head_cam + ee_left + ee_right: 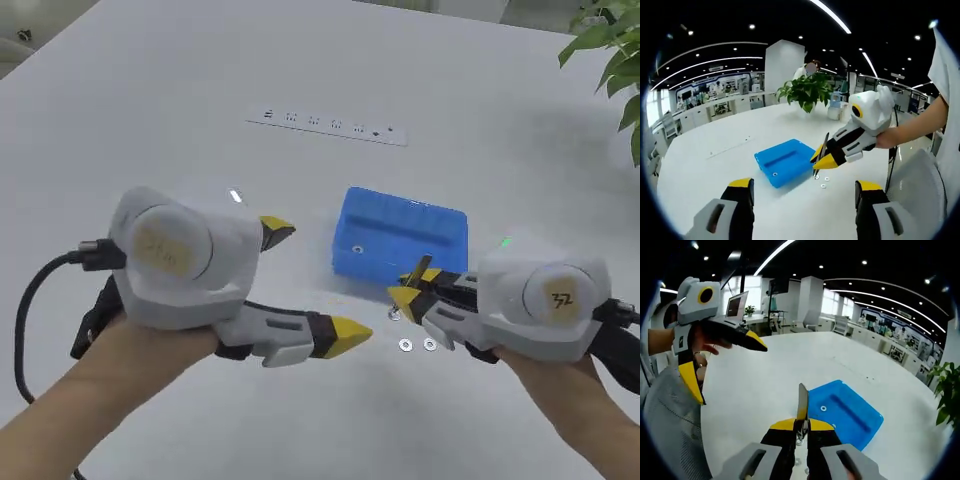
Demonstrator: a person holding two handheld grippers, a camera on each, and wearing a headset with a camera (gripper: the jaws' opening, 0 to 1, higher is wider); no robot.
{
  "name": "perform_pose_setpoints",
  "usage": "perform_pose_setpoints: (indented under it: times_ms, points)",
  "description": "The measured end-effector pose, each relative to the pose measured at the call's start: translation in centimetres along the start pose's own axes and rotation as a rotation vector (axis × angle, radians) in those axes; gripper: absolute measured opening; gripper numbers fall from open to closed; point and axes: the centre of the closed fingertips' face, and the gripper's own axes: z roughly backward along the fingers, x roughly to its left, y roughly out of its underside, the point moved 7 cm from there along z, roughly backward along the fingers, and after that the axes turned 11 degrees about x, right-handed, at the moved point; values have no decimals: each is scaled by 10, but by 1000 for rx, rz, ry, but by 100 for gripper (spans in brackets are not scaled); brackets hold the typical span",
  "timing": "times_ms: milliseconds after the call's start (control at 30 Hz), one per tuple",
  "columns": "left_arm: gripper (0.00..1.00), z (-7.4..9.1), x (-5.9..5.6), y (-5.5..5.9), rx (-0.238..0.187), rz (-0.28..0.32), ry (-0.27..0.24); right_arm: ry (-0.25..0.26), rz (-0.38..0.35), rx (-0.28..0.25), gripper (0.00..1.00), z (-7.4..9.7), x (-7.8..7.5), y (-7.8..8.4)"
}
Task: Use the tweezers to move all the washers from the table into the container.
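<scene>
At a white table (150,100) in an open-plan office, a person holds a claw in each hand over a small scatter of washers (417,345). The right claw (405,297) is pinched tight around a pair of metal tweezers (802,400), which stand up between its yellow-tipped jaws and point down toward the table just in front of a blue container (400,235). The tweezers' tips come down among the washers, close to the container's near edge; whether they touch one is hard to tell, since that spot is small and partly hidden in the head view. At least two washers lie side by side on the bare table near the right claw, with what may be a third just beside the claw's tips. One washer (823,408) already lies inside the container, near its front left corner.

The left claw (322,282) hangs to the left of the container, its jaws spread wide and gripping nothing. Its own view shows both yellow tips far apart with open table between them.

Further back on the table lies a white power strip (325,125). A potted plant (610,60) leans in at the far right edge.
</scene>
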Motion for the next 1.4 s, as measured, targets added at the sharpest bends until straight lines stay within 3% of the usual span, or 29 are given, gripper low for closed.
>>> perform_pose_setpoints:
  times_ms: [67, 133, 267, 500, 600, 733, 833, 1200, 1400]
  points:
    - [88, 5, -2, 2, -5, 9, -15, 15, -1, -16, 3, 4, -6, -6]
    - [90, 9, -2, 2, -39, 31, -44, 33, -7, -32, 3, 7, -13, -12]
    - [99, 16, -8, 7, -39, 49, -65, 69, -31, -60, 3, 8, -28, -20]
    - [99, 20, -16, 15, -27, 83, -98, 117, -104, -69, 3, -4, -57, -26]
    - [99, 21, -17, 21, 11, 129, -111, 129, -123, -47, 3, -14, -65, -20]
    - [99, 23, -22, 25, 7, 137, -118, 130, -134, 2, 3, -29, -68, -7]
    - [99, 28, -24, 26, -29, 128, -158, 121, -159, 17, 3, -38, -69, 1]
    - [99, 33, -27, 34, 12, 172, -176, 105, -168, 70, 4, -59, -65, 18]
    - [99, 38, -29, 38, 24, 168, -193, 106, -176, 69, 4, -58, -65, 18]
